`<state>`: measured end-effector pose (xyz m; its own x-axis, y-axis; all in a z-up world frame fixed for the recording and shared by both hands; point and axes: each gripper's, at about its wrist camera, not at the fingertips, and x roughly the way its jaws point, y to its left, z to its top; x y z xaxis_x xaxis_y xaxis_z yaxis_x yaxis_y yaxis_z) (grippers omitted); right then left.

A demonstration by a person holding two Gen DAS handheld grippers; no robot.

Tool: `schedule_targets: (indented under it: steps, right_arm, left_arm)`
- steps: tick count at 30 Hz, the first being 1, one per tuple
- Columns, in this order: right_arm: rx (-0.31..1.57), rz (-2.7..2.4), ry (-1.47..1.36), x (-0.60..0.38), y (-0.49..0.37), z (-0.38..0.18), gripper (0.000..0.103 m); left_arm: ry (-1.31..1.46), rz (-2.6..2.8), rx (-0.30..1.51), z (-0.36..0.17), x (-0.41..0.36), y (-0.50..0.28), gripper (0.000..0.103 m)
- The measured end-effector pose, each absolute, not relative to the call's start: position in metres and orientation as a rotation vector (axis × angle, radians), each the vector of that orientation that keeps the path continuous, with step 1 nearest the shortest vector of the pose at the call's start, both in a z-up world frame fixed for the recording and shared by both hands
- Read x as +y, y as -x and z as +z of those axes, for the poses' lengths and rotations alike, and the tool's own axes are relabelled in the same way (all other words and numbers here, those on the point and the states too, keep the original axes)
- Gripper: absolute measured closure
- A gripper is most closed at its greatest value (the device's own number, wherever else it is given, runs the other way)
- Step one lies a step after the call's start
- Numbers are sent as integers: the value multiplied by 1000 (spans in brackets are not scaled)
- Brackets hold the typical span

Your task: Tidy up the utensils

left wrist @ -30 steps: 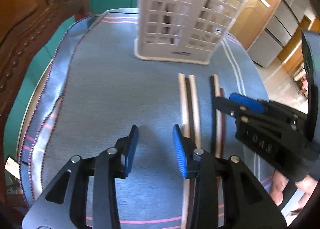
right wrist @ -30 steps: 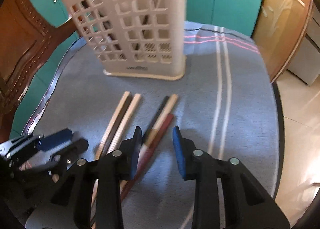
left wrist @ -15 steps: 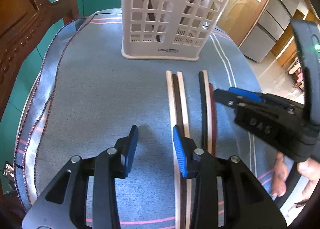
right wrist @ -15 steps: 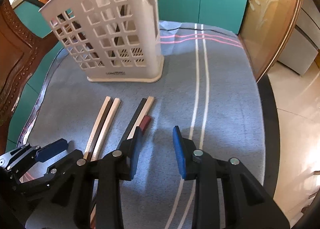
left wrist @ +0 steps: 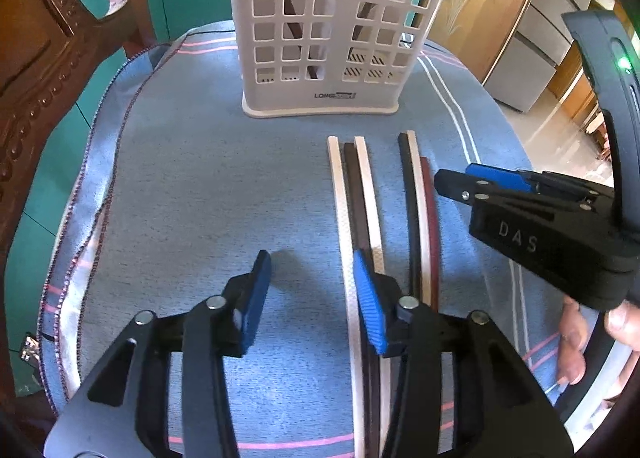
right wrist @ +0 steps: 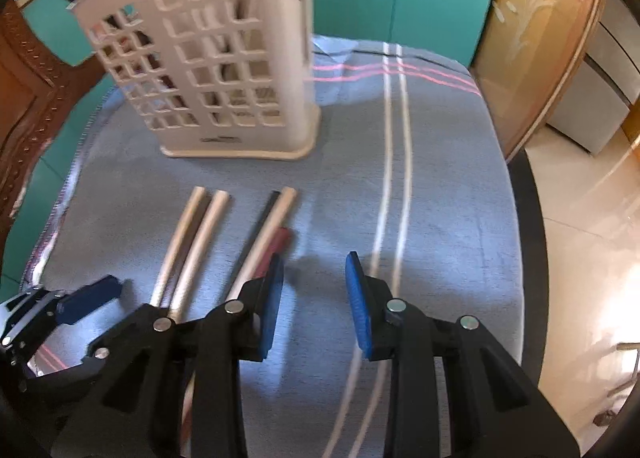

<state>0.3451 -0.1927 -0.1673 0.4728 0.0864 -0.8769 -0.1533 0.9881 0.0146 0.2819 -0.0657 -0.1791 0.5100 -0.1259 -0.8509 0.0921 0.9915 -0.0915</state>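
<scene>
While left tongs [left wrist: 312,298] open, chopsticks [left wrist: 362,218] lie untouched.

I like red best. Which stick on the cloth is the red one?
The reddish stick, outermost in the group of three, nearest the right gripper. The others are pale or black.

Printed in dark letters low on the front wall of the white plastic lattice utensil holder [left wrist: 320,94], upper middle of the left wrist view: "LONG", followed by a small dark block too small to read. Moulded in raised letters on the side of the black right gripper [left wrist: 452,182], right of the same view: "DAS". Same holder mark visible at the base of the holder in the right wrist view, upper left, blurred and unreadable.
</scene>
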Motion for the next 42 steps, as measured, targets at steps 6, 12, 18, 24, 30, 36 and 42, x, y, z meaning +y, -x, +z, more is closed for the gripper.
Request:
schedule_targets:
  steps: [6,12,18,24,30,36,42]
  right_arm:
    - [1055,201,91,-178,-340,-169,71]
    - [1034,224,54,-178,-340,-163,71]
    - [1041,275,90,-160,-337,-165,70]
    - [1037,309,150,-140,-331,-171,74]
    - [995,345,94,-145,-330,-159,103]
    - [1011,261,45,-165,-337,-156,102]
    - [1032,287,43,-167,-333,-159,92]
  left_arm:
    - [46,-100,1028,-175,-57,-282,57]
    - [76,-67,1026,-173,-43,-282,83]
    - [101,-34,1026,-174,-34,-279,85]
    - [84,-43,1038,-179,-41,-282,84]
    - [97,-47,1027,-177,-38,-285,93]
    - [105,-19,1021,-176,-31,-288,93]
    - [114,-23,1040,-181,-30,-293,93]
